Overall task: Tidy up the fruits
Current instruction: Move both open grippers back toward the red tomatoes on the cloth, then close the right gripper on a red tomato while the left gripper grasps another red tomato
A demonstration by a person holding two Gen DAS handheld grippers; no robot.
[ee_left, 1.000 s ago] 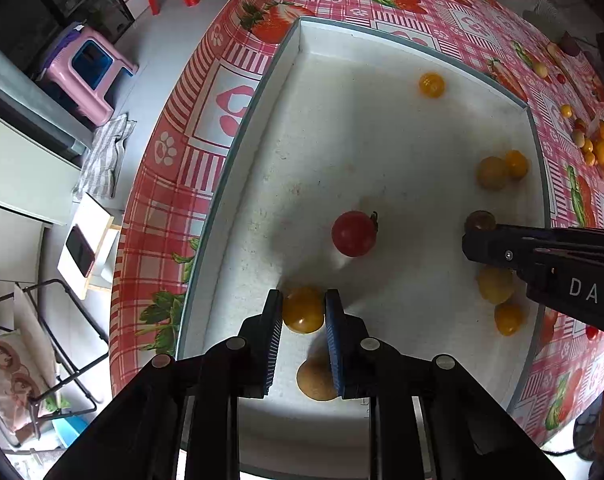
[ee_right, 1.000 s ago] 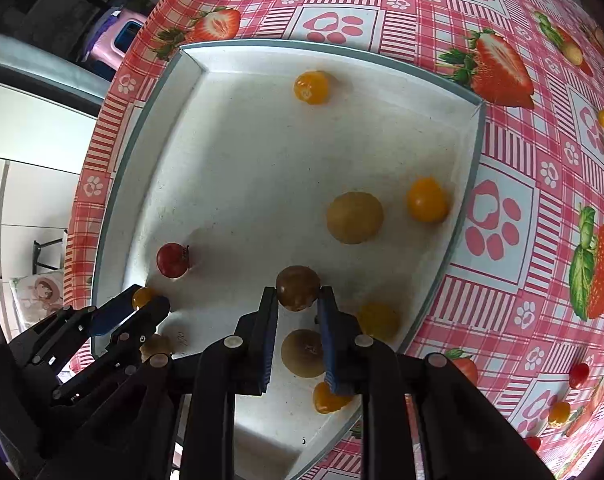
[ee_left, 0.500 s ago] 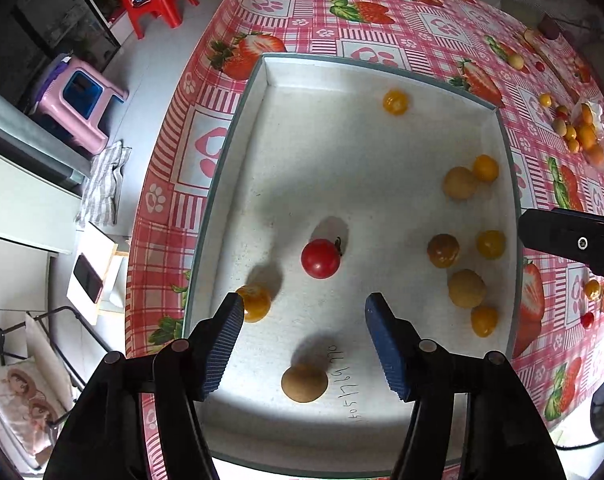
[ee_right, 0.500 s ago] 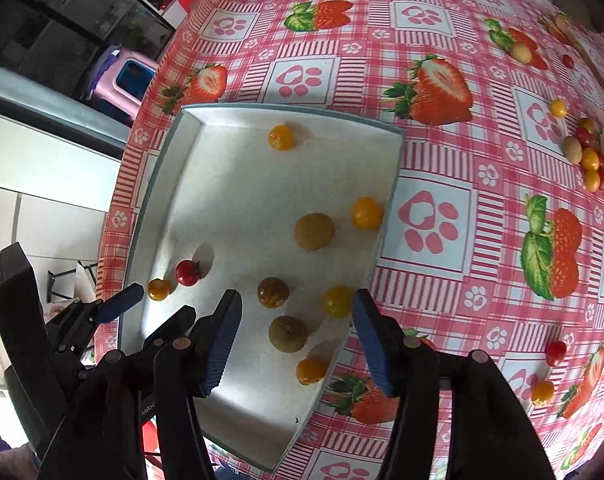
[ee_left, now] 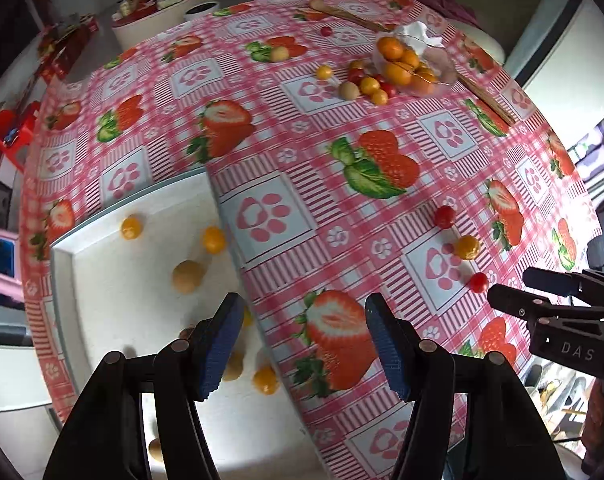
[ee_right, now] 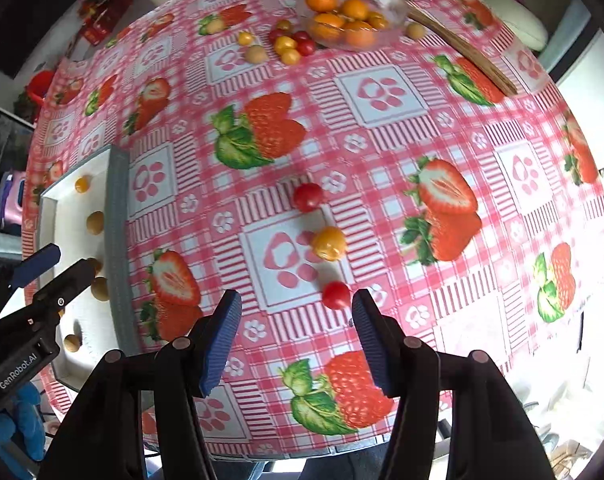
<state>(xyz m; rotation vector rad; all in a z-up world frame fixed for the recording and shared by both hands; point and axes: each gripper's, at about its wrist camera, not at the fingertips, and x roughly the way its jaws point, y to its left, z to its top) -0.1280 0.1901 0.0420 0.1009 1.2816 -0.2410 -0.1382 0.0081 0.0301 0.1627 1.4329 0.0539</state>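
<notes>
Tablecloth (ee_right: 381,92), pink check with strawberries and paw prints, over the whole table. White tray (ee_left: 114,300) at its left edge, holding small yellow and tan fruits. Clear bowl of oranges (ee_right: 341,20) at far side, loose little fruits beside it. Left gripper (ee_left: 302,344) and right gripper (ee_right: 296,340) both gaping, nothing between pads. Red tomato (ee_right: 335,295) just ahead of right gripper, yellow fruit (ee_right: 329,243) and another red tomato (ee_right: 307,197) beyond.
</notes>
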